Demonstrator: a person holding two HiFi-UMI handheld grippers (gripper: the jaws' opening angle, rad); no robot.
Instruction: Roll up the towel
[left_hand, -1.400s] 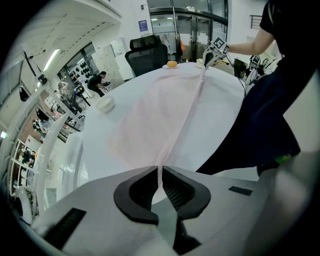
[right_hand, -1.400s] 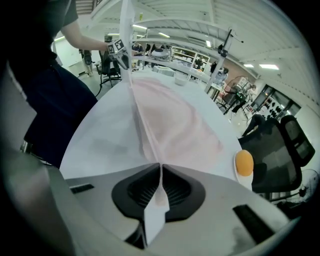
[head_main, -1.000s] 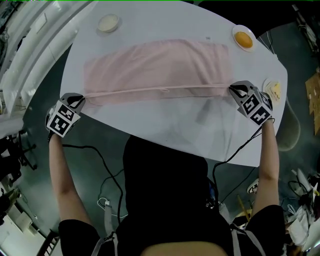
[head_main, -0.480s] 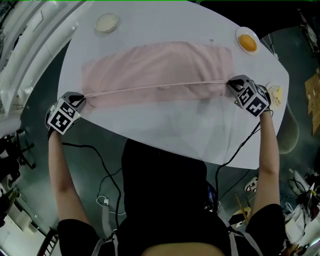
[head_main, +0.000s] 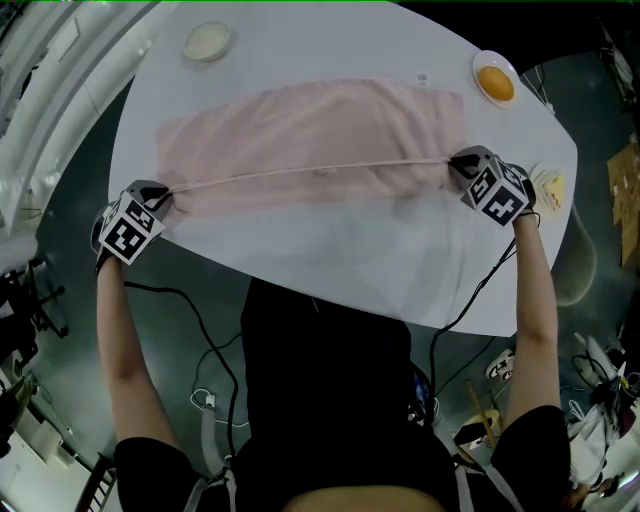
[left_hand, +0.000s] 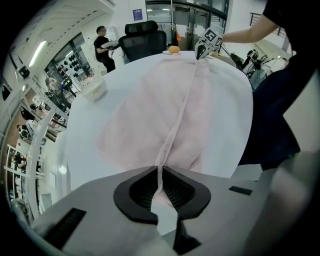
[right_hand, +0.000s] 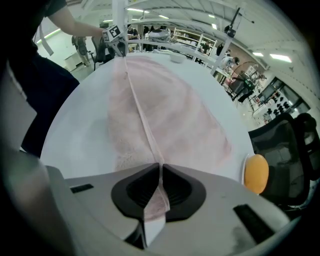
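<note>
Two grips: left gripper (head_main: 153, 197) and right gripper (head_main: 458, 161) each pinch hem of pink towel (head_main: 310, 130) on white table (head_main: 330, 265). Hem now sits farther over towel, lower; I judge first turn nearly laid.

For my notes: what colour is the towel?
Pale pink. The towel shows best in the head view.

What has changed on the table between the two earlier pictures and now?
The right gripper carried its end of the near edge of the pink towel a little farther from the person, over the spread part; the left gripper hardly shifted. Both grippers remain shut on that taut edge. The small bowl and the orange fruit stay in place.
</note>
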